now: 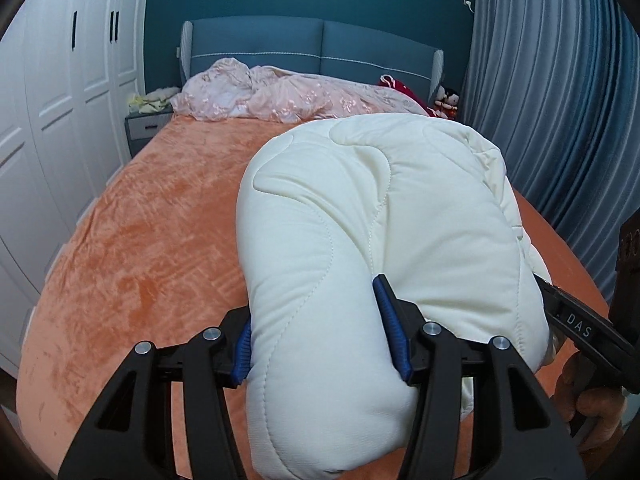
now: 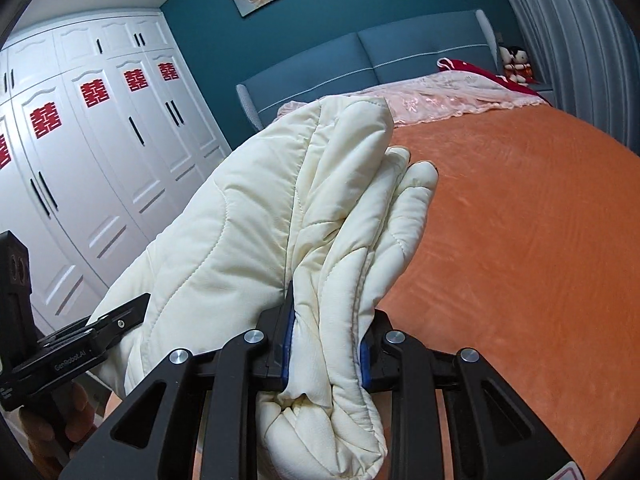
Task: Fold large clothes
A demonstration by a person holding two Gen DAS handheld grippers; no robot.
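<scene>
A thick cream quilted garment (image 1: 380, 216) is bunched up and held above the orange bed cover (image 1: 152, 232). My left gripper (image 1: 320, 344) is shut on one thick folded end of it, blue pads pressed into the padding. My right gripper (image 2: 326, 344) is shut on the other bunched end of the same garment (image 2: 280, 216). The right gripper also shows at the right edge of the left wrist view (image 1: 576, 324). The left gripper shows at the lower left of the right wrist view (image 2: 80, 344). The garment's lower part is hidden by the grippers.
A pink floral blanket (image 1: 280, 96) and a red item (image 1: 400, 88) lie at the head of the bed by the blue headboard (image 1: 320, 48). White wardrobes (image 2: 80, 140) stand on the left, a grey curtain (image 1: 560, 100) on the right, a nightstand (image 1: 148, 124) beside the bed.
</scene>
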